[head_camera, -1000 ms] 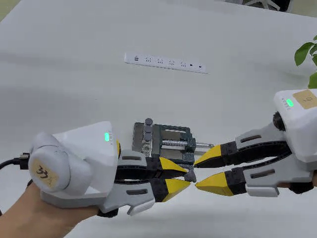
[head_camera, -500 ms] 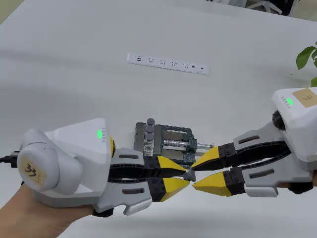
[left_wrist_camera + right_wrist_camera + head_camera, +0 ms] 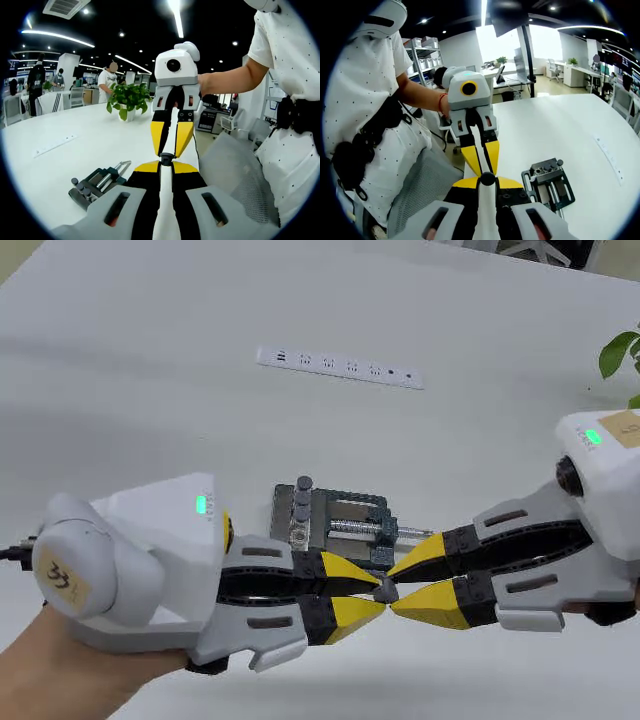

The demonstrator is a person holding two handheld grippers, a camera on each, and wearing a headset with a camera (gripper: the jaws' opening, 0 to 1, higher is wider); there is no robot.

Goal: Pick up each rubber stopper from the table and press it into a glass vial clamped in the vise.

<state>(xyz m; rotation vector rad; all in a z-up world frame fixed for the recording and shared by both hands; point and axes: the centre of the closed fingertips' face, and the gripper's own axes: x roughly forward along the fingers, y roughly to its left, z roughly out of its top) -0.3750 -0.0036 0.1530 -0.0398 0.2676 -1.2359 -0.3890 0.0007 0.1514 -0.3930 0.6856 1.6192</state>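
A small dark rubber stopper (image 3: pixel 385 592) hangs in the air between two grippers that meet tip to tip. My left gripper (image 3: pixel 381 595) comes in from the left and is shut on it. From the right, my right gripper (image 3: pixel 392 591) has its yellow jaws closed in on the same stopper. The left gripper view shows the stopper (image 3: pixel 166 159) at my left gripper (image 3: pixel 166 166) tips, with the other gripper's jaws pinching it from above. The right gripper view has the stopper (image 3: pixel 487 178) at my right gripper (image 3: pixel 487 183). Just behind the tips, the vise (image 3: pixel 340 522) holds a row of stoppered vials (image 3: pixel 300 504).
A white power strip (image 3: pixel 340 367) lies farther back on the white table (image 3: pixel 150 390). A green plant (image 3: pixel 622 352) stands at the right edge. The person's body and a mesh chair (image 3: pixel 420 185) are close behind the left gripper.
My right gripper's jaws have narrowed onto the stopper held at the left gripper's tips. Both grippers stayed nearly in place.
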